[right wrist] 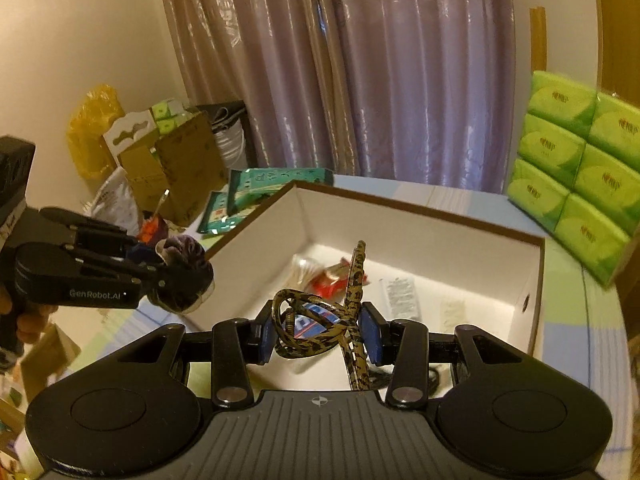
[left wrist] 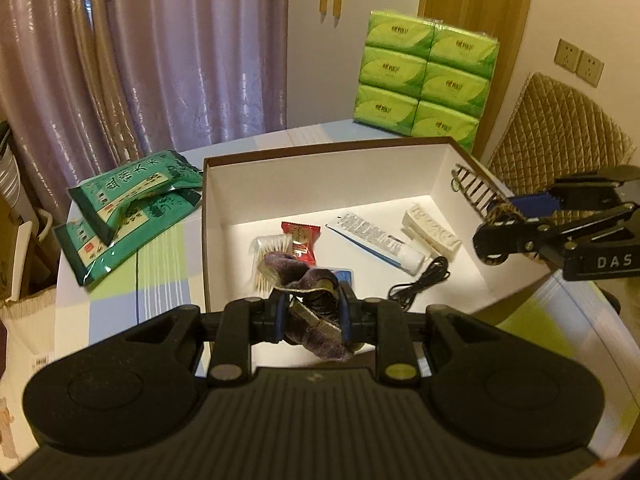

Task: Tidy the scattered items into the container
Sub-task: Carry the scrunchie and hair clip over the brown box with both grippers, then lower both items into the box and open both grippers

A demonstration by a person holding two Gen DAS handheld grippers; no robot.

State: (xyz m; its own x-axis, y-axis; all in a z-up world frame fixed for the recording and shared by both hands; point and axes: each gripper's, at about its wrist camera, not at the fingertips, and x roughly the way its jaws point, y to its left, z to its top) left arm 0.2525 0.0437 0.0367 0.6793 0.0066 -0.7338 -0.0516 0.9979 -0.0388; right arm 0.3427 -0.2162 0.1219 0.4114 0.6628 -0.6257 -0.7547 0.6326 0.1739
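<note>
On right gripper (left wrist: 490, 236): "DAS" | left gripper (right wrist: 176, 280): "GenRobot.AI"

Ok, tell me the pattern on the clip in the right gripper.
Clip: yellow-brown with black mottling, like tortoiseshell. Right wrist view shows it best.

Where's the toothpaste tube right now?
In the left wrist view, the toothpaste tube lies on the box floor, between the red packet and white block.

Premises are presenting as a lived-in home room. Mauve curtains (left wrist: 152, 48) are hanging at twelve o'clock behind a table wearing a checked cloth (left wrist: 156, 276); a quilted chair (left wrist: 560, 128) is standing at two o'clock. Household clutter, cardboard boxes (right wrist: 176, 168) and bags, is piling up at ten o'clock.
</note>
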